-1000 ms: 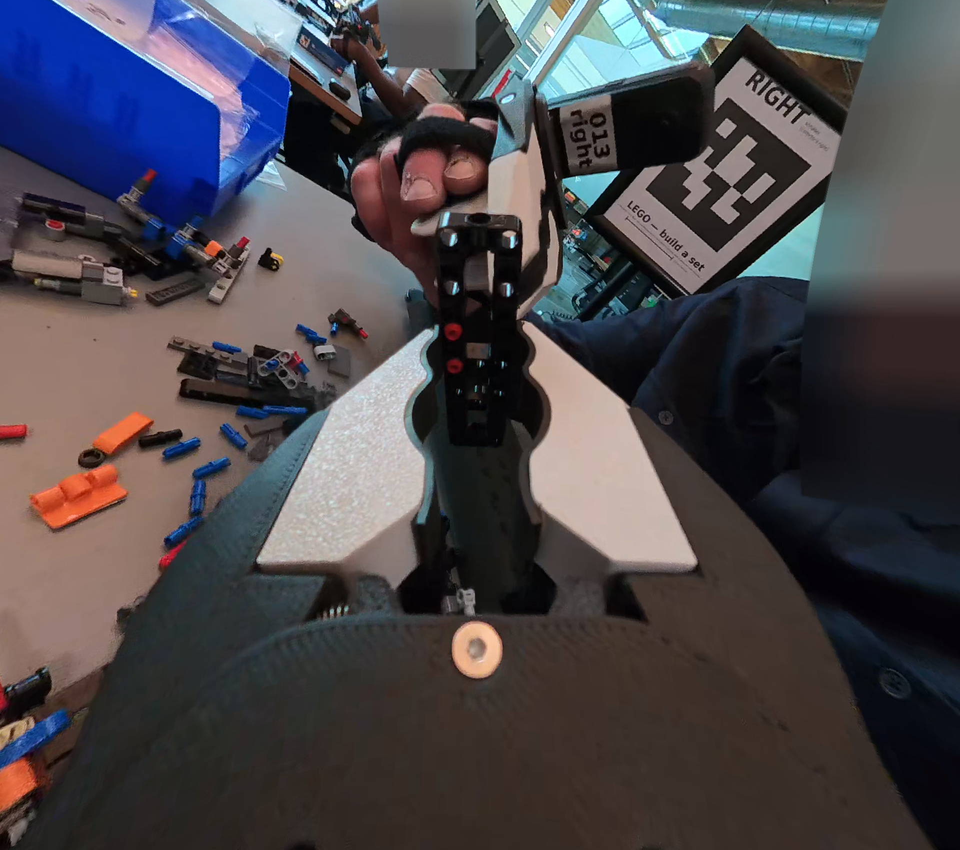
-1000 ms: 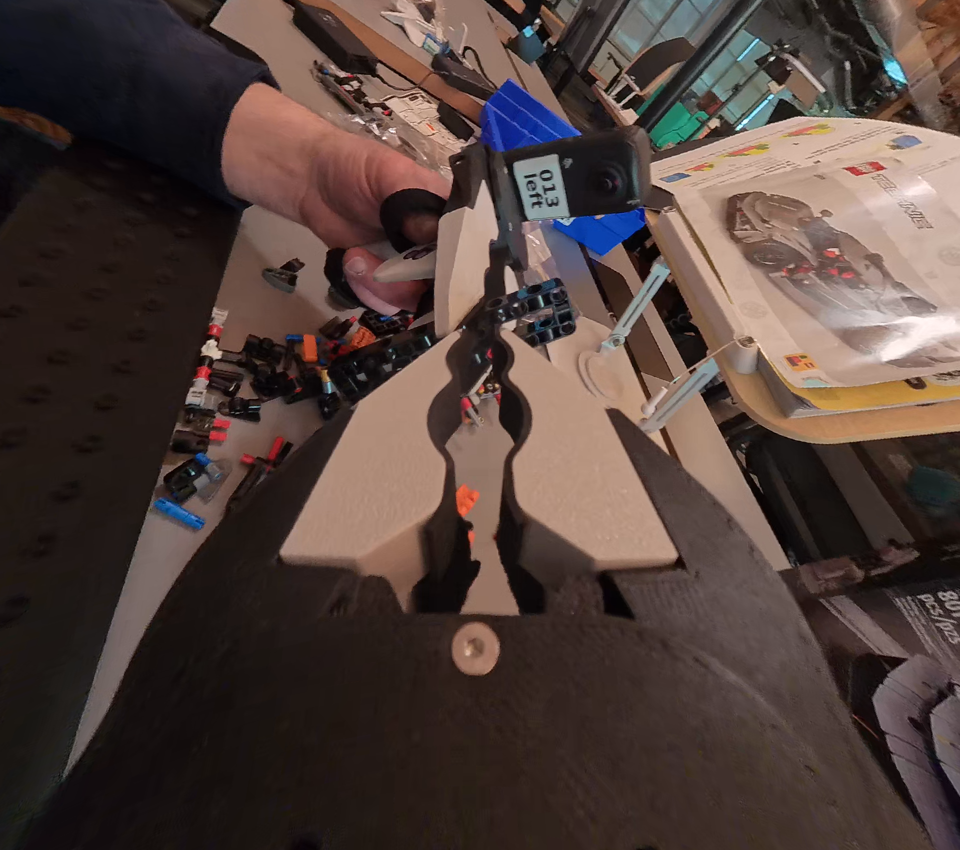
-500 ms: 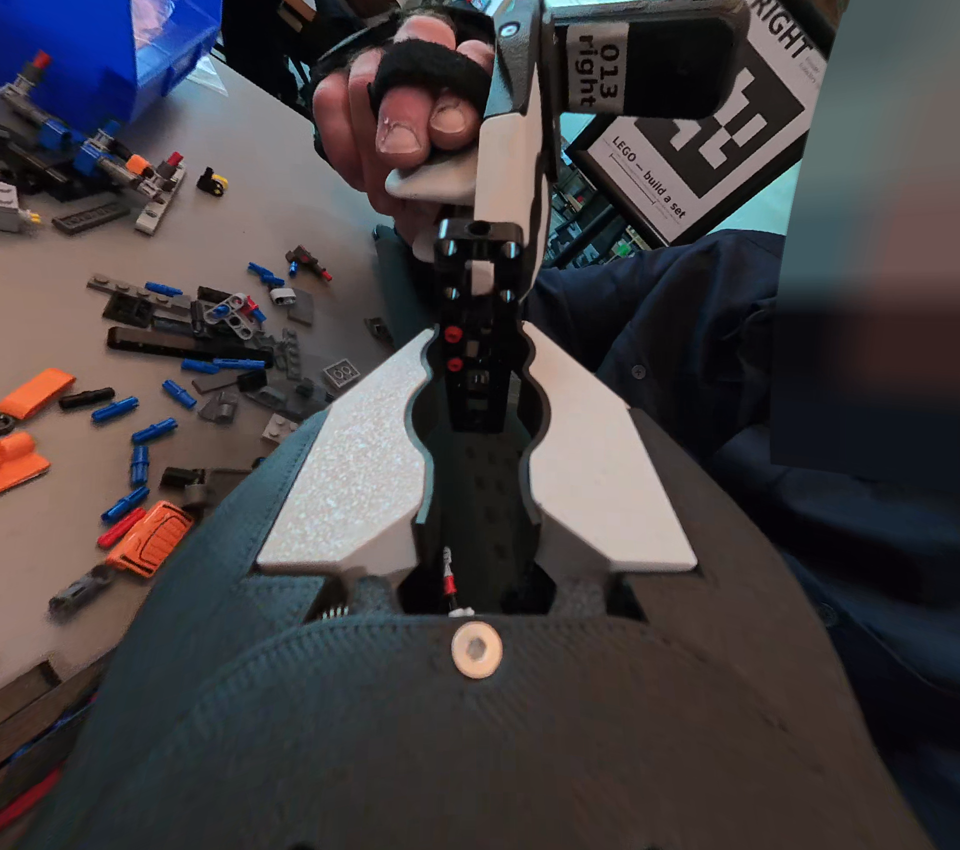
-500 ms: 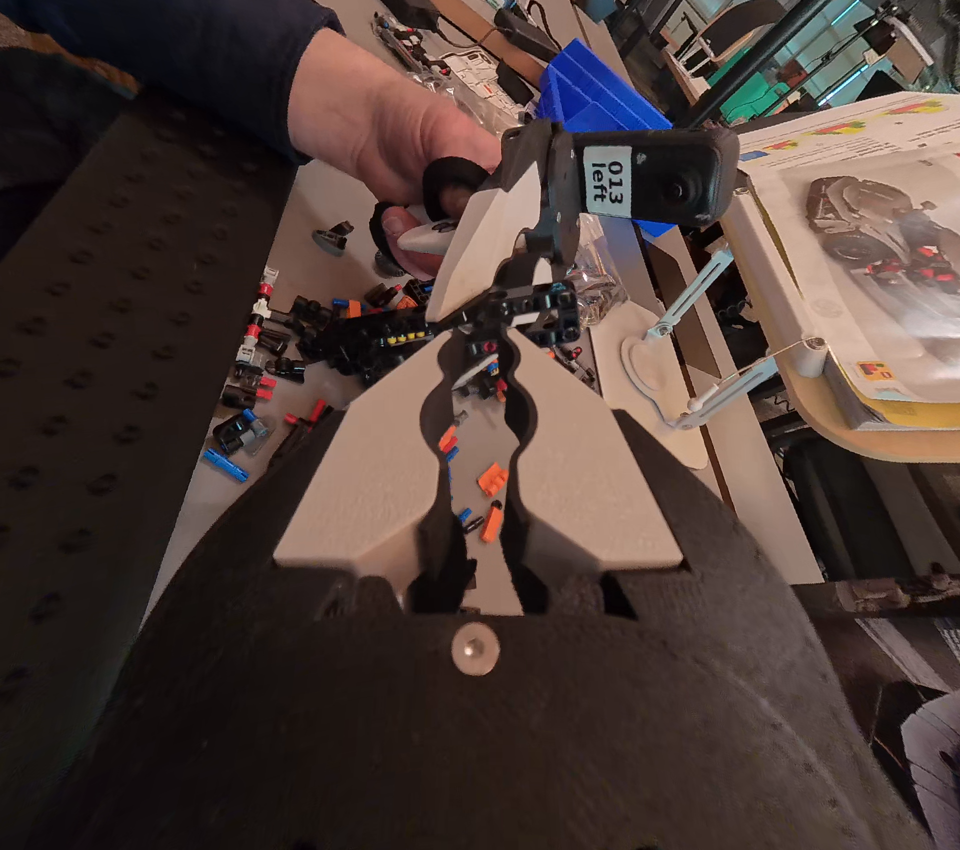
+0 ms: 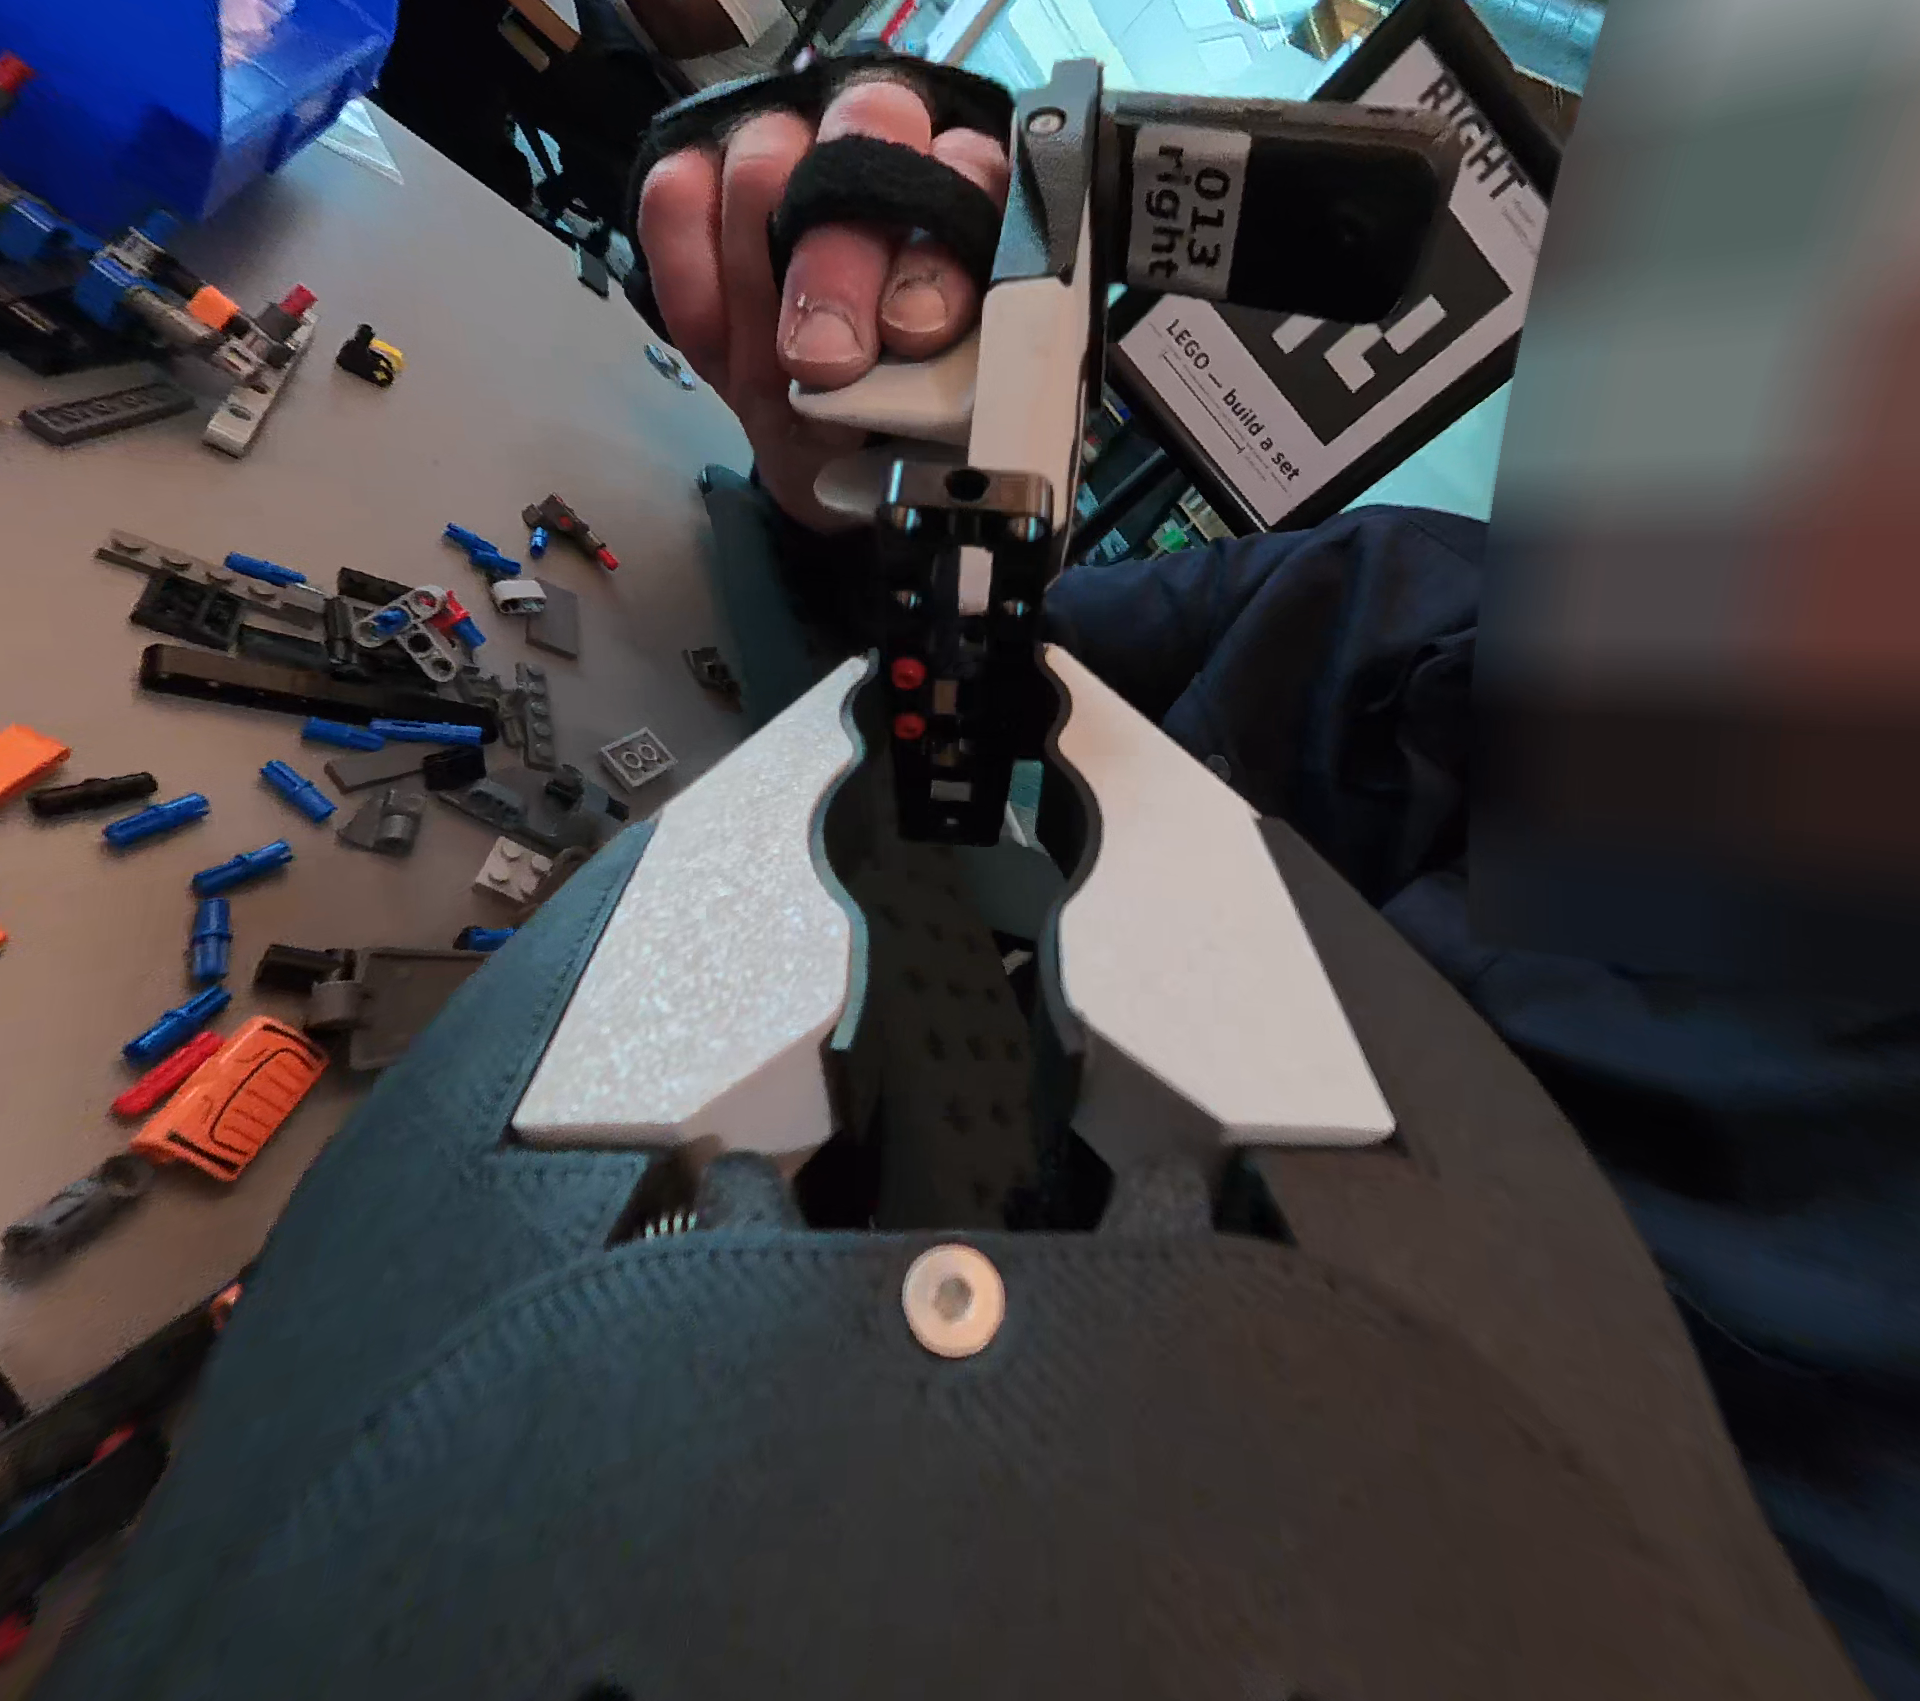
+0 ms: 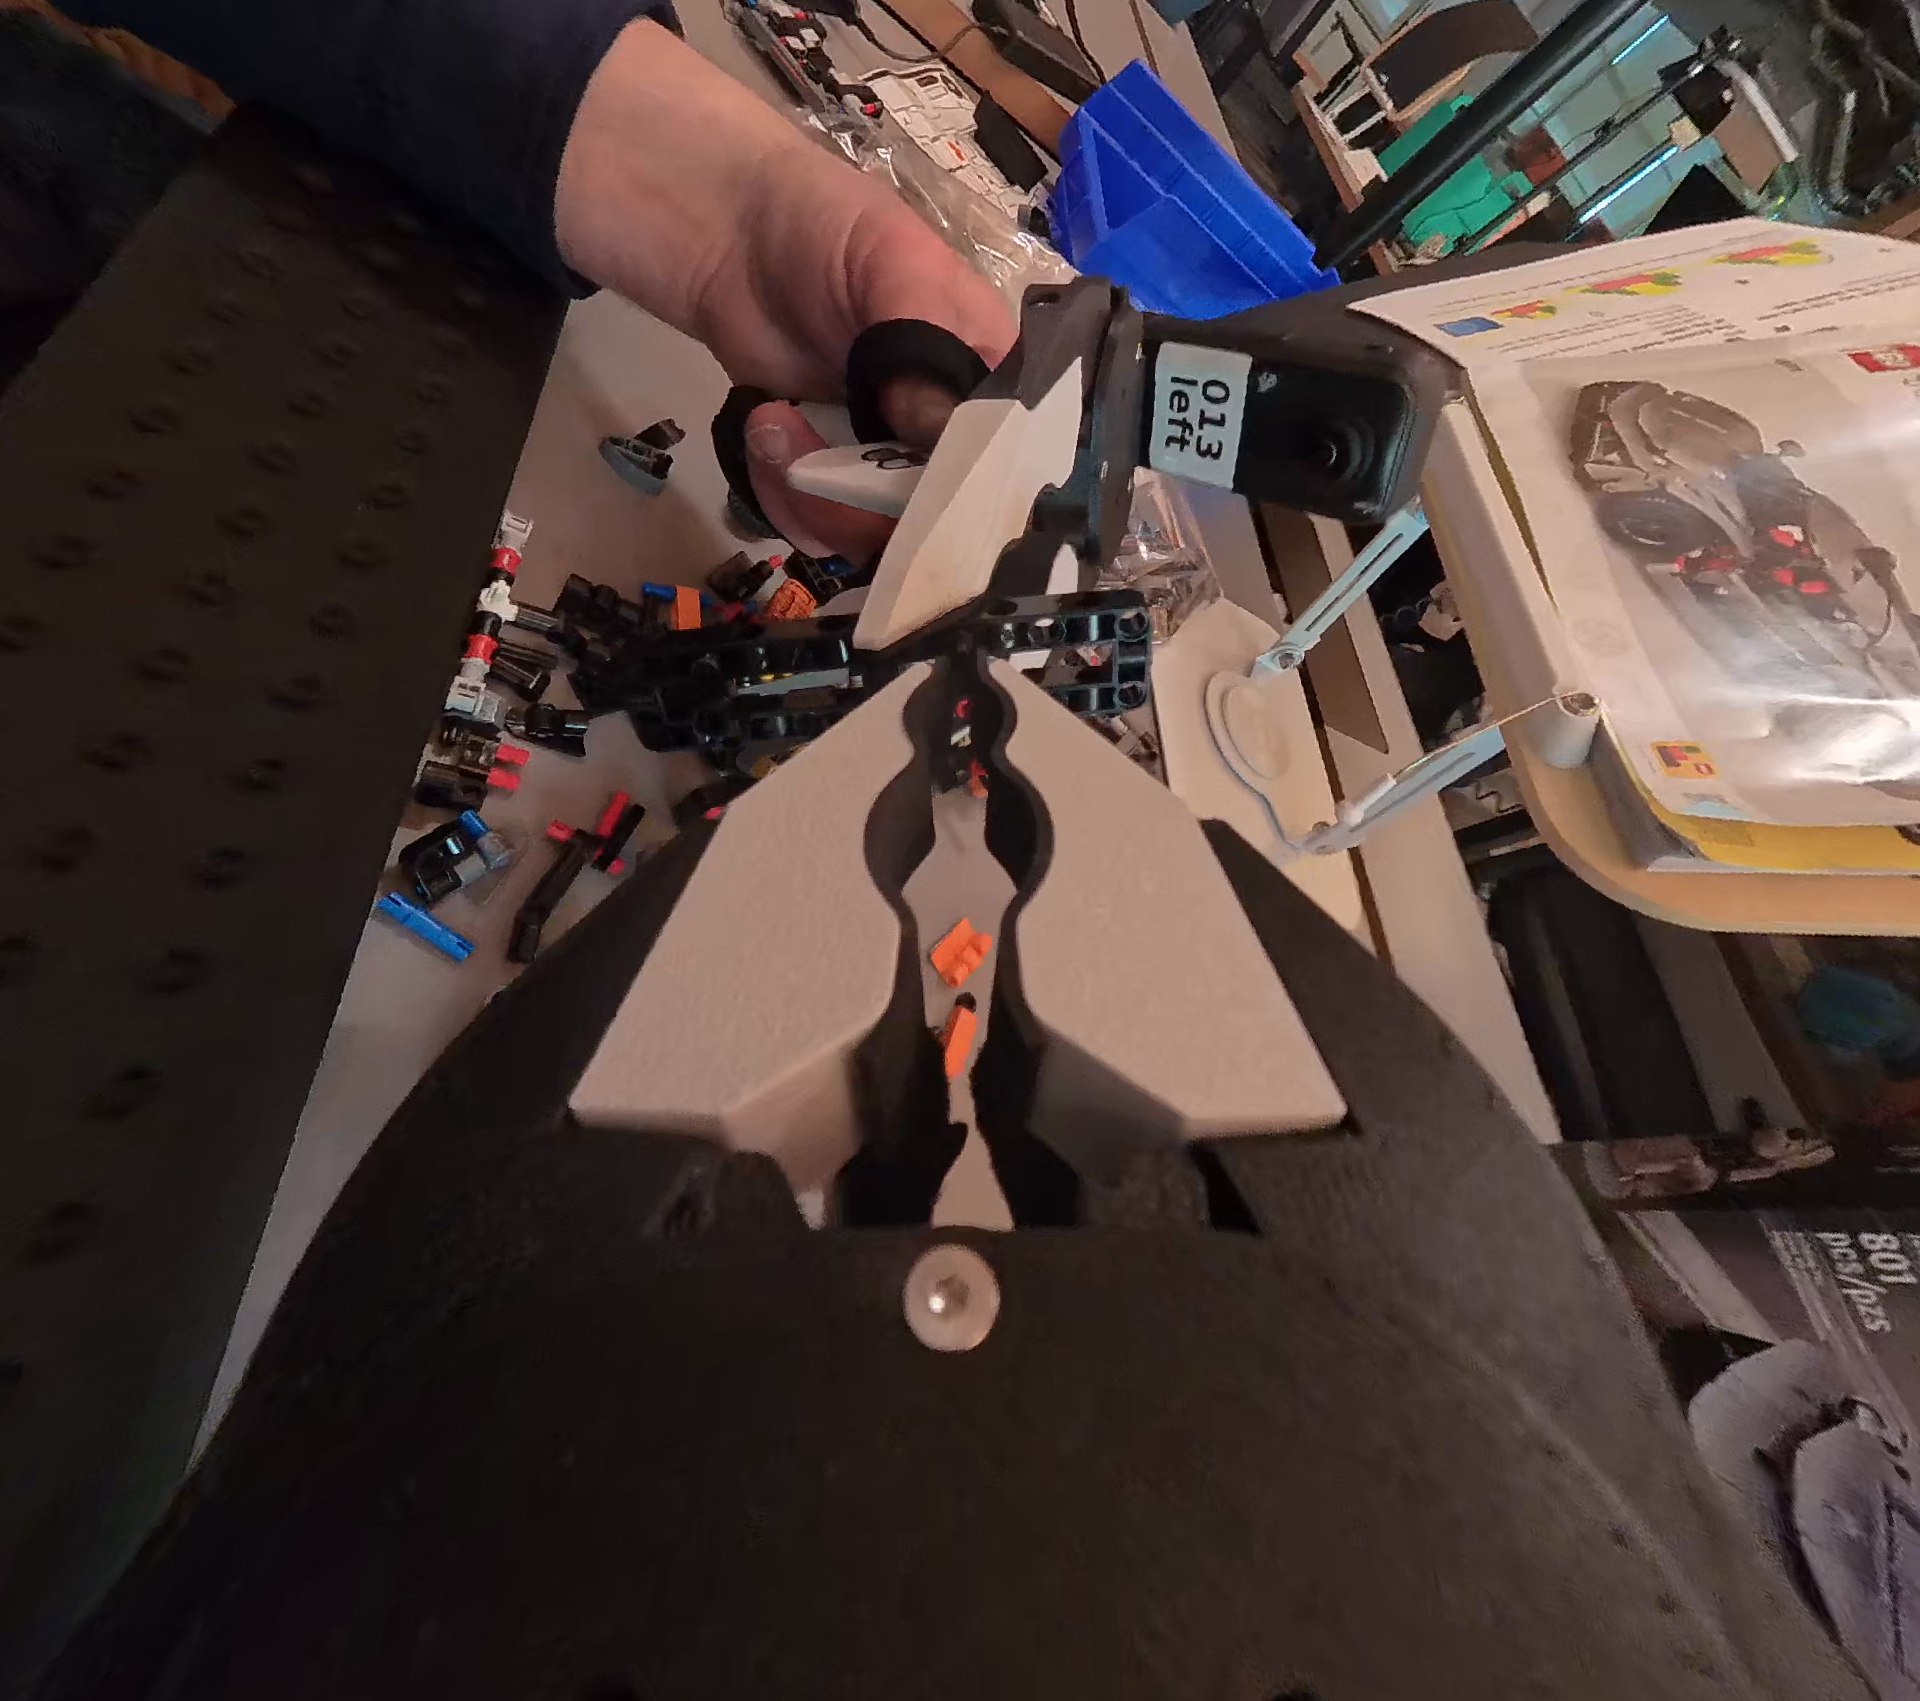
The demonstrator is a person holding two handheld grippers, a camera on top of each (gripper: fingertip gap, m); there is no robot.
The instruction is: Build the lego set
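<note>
The black lego frame (image 5: 961, 654) is held up in the air above the bench (image 5: 499, 425), pinched between the left tongs (image 5: 956, 675) and also nipped by the right tongs (image 6: 961, 680), probably so that one pair steadies it while the other presses a piece home.

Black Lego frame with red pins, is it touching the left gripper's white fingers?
Touching. The left wrist view shows the black Lego frame clamped between the white fingertips of the left gripper, each pressing one side.
</note>
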